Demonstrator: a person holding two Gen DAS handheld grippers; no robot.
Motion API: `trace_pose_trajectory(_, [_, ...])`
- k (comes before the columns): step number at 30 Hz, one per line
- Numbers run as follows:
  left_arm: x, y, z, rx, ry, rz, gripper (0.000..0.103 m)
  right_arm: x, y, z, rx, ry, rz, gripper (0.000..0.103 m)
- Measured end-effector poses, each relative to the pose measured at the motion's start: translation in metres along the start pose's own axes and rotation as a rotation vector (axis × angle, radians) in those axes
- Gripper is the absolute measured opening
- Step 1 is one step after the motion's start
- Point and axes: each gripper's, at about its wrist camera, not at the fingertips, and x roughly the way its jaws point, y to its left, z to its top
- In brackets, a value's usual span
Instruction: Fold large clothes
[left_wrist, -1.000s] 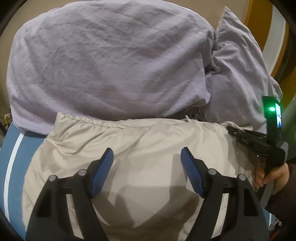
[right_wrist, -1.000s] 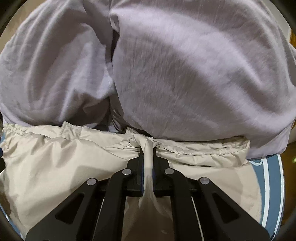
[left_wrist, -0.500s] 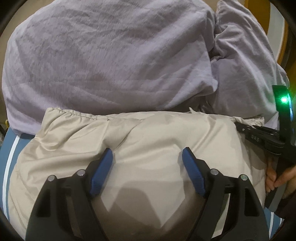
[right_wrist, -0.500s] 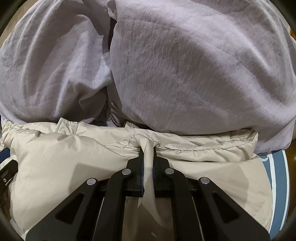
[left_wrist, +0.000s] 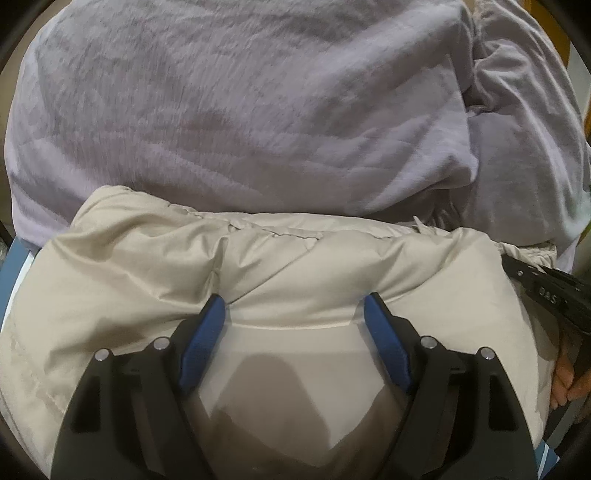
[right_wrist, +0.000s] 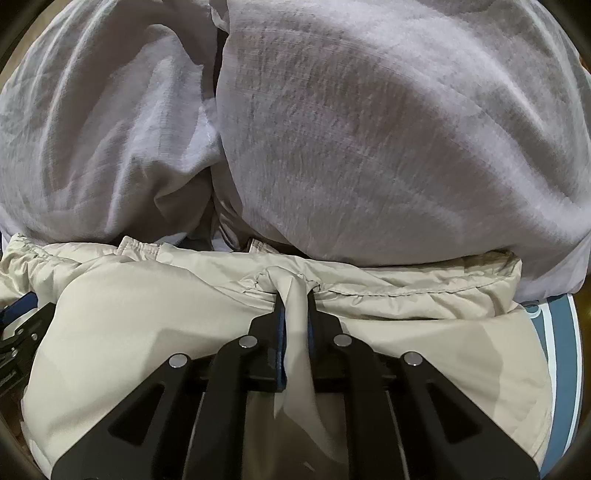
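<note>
A beige padded jacket (left_wrist: 295, 266) lies folded over in front of me, its stitched hem running across the middle of both views. My left gripper (left_wrist: 295, 306) is open, its blue pads (left_wrist: 201, 347) pressed down onto the jacket's puffy top layer. My right gripper (right_wrist: 294, 299) is shut on a pinch of the beige jacket (right_wrist: 147, 306) at its hem. The right gripper's black body (left_wrist: 546, 291) shows at the right edge of the left wrist view, and the left gripper (right_wrist: 18, 332) shows at the left edge of the right wrist view.
A lilac fleece blanket or garment (left_wrist: 240, 110) is heaped just behind the jacket and fills the upper half of both views (right_wrist: 369, 129). A blue surface with a white stripe (right_wrist: 557, 350) lies under the jacket. The person's hand (left_wrist: 565, 380) is at the right.
Both grippers have moved forward, carrying the jacket's edge toward the lilac heap. The left gripper has sunk onto the jacket. The blue surface is now mostly covered.
</note>
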Motion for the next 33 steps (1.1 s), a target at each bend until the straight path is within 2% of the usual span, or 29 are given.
trace_pose_trajectory(5, [0.011,0.001,0.0,-0.008,0.004,0.018,0.08,-0.005,-0.005,0.0,0.024,0.001,0.014,0.018])
trace_pose_trajectory(8, [0.016,0.001,0.0,-0.008,0.023,0.022,0.081,-0.013,-0.003,0.0,0.026,-0.008,0.01,0.029])
trace_pose_trajectory(10, [0.019,0.0,0.0,-0.01,0.025,0.023,0.081,-0.026,0.001,-0.001,0.021,-0.037,0.021,0.042])
trace_pose_trajectory(13, [0.024,-0.001,0.0,-0.011,0.026,0.026,0.081,-0.04,0.006,-0.005,0.022,-0.071,0.041,0.053])
trace_pose_trajectory(18, [0.027,-0.001,0.0,-0.011,0.026,0.026,0.081,-0.043,0.012,-0.014,0.04,-0.068,0.045,0.059])
trace_pose_trajectory(22, [0.027,0.0,0.001,-0.01,0.026,0.024,0.082,-0.026,0.017,-0.027,0.017,-0.043,-0.019,0.062])
trace_pose_trajectory(33, [0.033,0.003,-0.004,-0.009,0.019,0.024,0.082,-0.003,0.025,-0.046,0.004,-0.088,-0.065,0.071])
